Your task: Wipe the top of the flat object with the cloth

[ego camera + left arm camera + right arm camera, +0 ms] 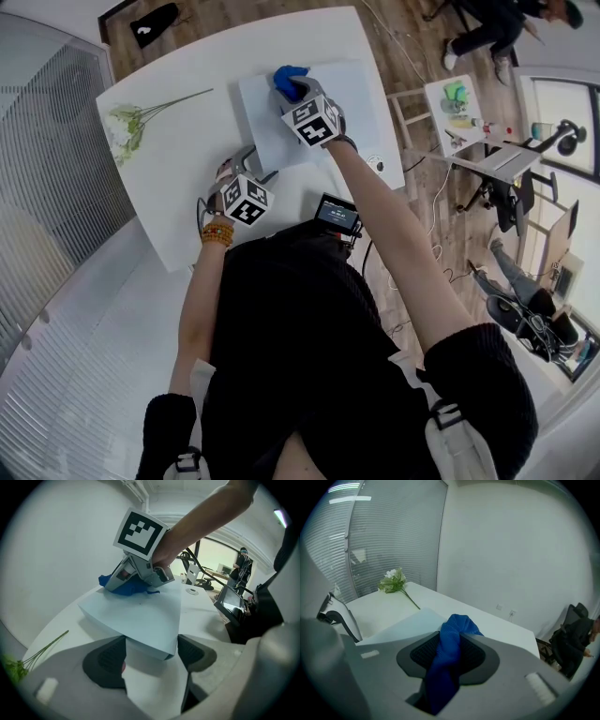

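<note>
— What's nearest?
— The left gripper is clamped on the near corner of the pale flat object, which lies on the white table.
— And farther off?
— The right gripper pinches the blue cloth and presses it on the object's far part. A flower lies well apart.

Right hand-held gripper pinches a twisted blue cloth between its dark ribbed pads. The cloth's bunched end pokes out over a pale flat object lying on a white surface. A sprig of white flowers lies at the far corner of that surface, in front of slatted blinds.
</note>
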`<control>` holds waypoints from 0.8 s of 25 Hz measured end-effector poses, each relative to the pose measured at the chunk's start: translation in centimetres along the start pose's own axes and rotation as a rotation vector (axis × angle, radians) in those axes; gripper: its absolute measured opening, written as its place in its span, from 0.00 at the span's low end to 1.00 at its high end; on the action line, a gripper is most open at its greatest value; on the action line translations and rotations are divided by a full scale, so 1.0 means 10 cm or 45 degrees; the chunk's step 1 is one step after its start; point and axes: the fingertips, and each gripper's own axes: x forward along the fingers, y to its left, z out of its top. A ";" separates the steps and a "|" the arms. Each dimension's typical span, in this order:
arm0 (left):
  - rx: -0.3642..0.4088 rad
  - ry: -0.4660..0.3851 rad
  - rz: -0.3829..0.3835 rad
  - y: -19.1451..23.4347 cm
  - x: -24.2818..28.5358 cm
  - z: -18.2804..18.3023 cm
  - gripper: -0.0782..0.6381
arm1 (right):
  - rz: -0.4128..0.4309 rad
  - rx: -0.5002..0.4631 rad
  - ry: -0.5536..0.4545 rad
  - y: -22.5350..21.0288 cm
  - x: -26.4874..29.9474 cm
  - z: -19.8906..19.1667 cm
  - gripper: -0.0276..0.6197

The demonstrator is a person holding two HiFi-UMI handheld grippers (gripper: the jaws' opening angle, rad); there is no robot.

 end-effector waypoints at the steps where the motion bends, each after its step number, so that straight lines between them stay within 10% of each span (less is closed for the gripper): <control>1: 0.000 0.000 -0.002 0.00 0.00 0.00 0.61 | -0.001 -0.011 -0.007 0.01 0.01 0.00 0.24; 10: 0.036 0.011 -0.021 -0.03 -0.01 -0.02 0.60 | 0.023 -0.172 -0.078 0.19 -0.05 0.05 0.23; 16: 0.046 0.009 -0.034 -0.05 -0.03 -0.05 0.60 | 0.134 0.446 -0.331 -0.07 -0.37 0.30 0.23; 20: 0.034 0.004 -0.037 -0.01 -0.01 -0.02 0.60 | 0.079 0.328 -0.380 -0.13 -0.68 0.33 0.23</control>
